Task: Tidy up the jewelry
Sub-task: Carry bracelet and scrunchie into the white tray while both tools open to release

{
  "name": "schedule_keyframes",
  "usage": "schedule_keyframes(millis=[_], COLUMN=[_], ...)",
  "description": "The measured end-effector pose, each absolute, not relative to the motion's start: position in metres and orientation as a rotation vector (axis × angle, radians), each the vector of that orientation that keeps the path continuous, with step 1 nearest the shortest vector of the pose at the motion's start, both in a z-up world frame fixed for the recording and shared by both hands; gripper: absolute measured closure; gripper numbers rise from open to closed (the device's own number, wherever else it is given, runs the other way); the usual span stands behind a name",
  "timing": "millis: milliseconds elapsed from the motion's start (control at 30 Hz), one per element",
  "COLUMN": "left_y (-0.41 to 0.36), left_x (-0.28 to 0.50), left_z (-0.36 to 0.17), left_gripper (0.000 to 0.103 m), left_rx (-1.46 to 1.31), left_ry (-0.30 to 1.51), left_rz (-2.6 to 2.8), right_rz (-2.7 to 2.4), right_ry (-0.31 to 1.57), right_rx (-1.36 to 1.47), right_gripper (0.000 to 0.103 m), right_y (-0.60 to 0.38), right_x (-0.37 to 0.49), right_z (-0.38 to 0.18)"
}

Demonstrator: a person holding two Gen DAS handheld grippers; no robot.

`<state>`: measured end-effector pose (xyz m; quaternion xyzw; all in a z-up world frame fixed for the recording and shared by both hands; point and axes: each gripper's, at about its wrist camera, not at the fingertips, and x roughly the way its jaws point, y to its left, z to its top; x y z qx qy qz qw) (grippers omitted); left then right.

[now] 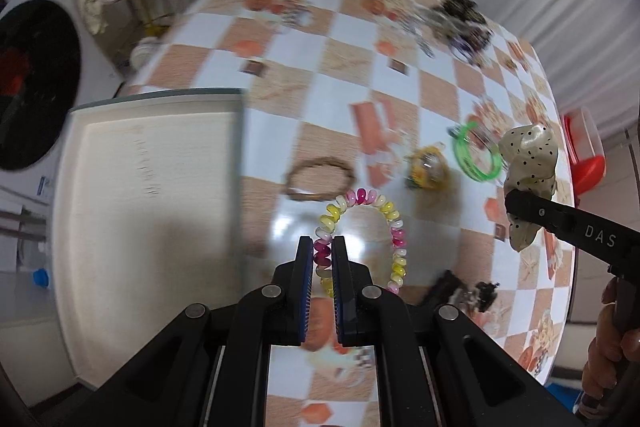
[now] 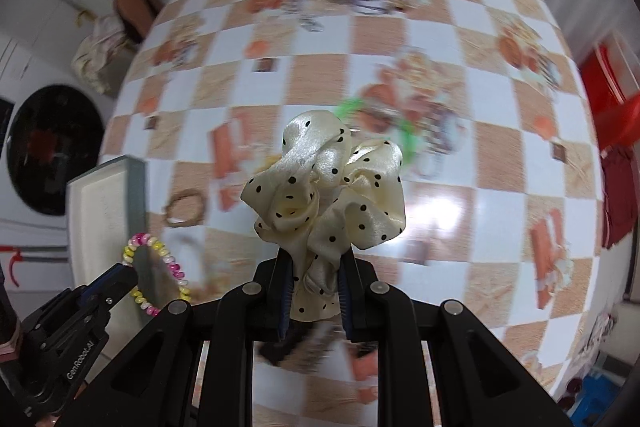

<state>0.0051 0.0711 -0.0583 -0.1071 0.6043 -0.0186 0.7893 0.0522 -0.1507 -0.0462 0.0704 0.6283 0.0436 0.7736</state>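
Gripping a spiral hair tie of pink, yellow and white coils, the left tool is clenched on one side of the loop, which hangs above the checkered desk just right of the cream tray. The right tool is clamped on a cream satin scrunchie with black dots, also held clear of the desk; part of a hand shows at its handle. On the desk beyond lie a brown braided ring, a yellow item too blurred to name and a green coiled bracelet, set apart from one another. A dark, blurred heap of accessories sits near the far edge.
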Motion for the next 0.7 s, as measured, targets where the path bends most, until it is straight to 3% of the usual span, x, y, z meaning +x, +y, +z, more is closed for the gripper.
schedule_keyframes(millis=[400,700], left_y=[0.195,0.238], left_x=[-0.01,-0.001], left_z=[-0.071,-0.108], left_gripper=[0.089,0.089], left_rx=[-0.333,-0.36], left_ry=[1.276,1.303], left_rz=[0.199,0.281], right_rz=[0.37,0.485], right_ry=[1.366,1.405], right_rx=[0.033,-0.021], right_gripper=[0.082,0.082], right_y=[0.004,0.088], right_x=[0.075,0.089], right_z=[-0.049,-0.075])
